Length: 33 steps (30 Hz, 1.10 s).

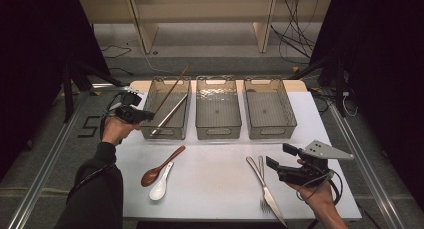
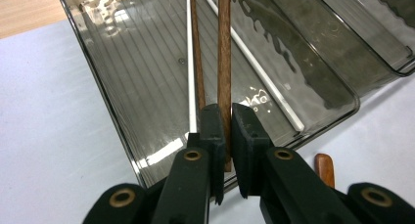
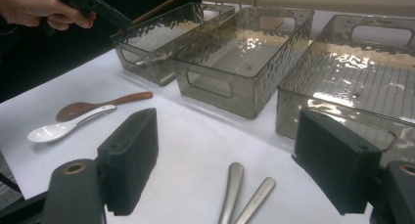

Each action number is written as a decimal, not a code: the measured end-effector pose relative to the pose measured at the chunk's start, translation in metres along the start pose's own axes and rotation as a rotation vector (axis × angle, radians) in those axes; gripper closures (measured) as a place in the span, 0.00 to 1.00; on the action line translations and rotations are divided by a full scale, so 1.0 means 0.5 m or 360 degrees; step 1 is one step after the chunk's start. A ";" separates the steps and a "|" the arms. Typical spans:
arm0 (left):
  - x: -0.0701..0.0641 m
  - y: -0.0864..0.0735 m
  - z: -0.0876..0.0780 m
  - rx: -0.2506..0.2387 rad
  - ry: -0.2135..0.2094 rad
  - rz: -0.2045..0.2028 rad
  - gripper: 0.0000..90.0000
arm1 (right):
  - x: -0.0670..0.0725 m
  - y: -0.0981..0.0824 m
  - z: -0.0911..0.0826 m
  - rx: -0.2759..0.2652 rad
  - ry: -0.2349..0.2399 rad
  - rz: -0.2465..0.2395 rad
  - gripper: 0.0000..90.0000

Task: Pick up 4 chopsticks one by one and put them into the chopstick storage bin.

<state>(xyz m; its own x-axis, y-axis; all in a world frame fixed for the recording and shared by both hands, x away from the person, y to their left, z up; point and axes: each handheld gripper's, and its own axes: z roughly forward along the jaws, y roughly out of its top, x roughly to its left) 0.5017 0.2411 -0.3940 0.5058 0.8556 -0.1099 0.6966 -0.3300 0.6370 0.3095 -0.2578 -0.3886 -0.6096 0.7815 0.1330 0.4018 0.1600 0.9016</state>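
Holding a brown chopstick (image 2: 224, 62) over the left bin (image 1: 150, 131), slanting up and away — left gripper (image 2: 227, 136) pinching its near end, jaws nearly touching. Judging the step: putting the stick down into that bin, beside a second brown one (image 2: 196, 53) and a white one (image 2: 259, 70) lying inside. Needing next a lowering, then a loosening of the pinch. Waiting near the fork (image 1: 256, 175) and knife (image 1: 270, 196) — right gripper (image 3: 230, 160), jaws wide, gripping nothing. Counting: three bins, three chopsticks, two spoons, one fork, one knife.

Three bins (image 1: 218, 109) wall off the table's (image 1: 215, 184) far edge; bare surface between spoons (image 1: 160, 174) and cutlery (image 1: 264, 181).
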 end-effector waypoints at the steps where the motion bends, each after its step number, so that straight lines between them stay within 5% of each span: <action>1: 0.001 -0.001 0.002 0.0006 0.0004 -0.0005 0.93 | 0.000 0.000 0.000 -0.0001 0.0001 0.0001 0.28; 19: 0.008 -0.007 0.012 0.0068 0.0087 -0.0052 0.91 | 0.000 0.000 0.001 -0.0001 0.0003 0.0000 0.28; 27: -0.008 0.008 -0.001 0.0061 0.0063 -0.0088 0.60 | 0.000 0.000 -0.001 0.0003 0.0000 0.0001 0.28; 33: -0.031 0.018 -0.010 0.0045 0.0021 -0.0050 0.50 | 0.000 0.001 -0.001 -0.0001 -0.0003 0.0001 0.28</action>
<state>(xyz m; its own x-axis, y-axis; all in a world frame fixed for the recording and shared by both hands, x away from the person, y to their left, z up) 0.4974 0.2267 -0.3827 0.4768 0.8709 -0.1190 0.7261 -0.3140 0.6117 0.3093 -0.2583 -0.3881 -0.6083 0.7825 0.1327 0.4016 0.1592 0.9019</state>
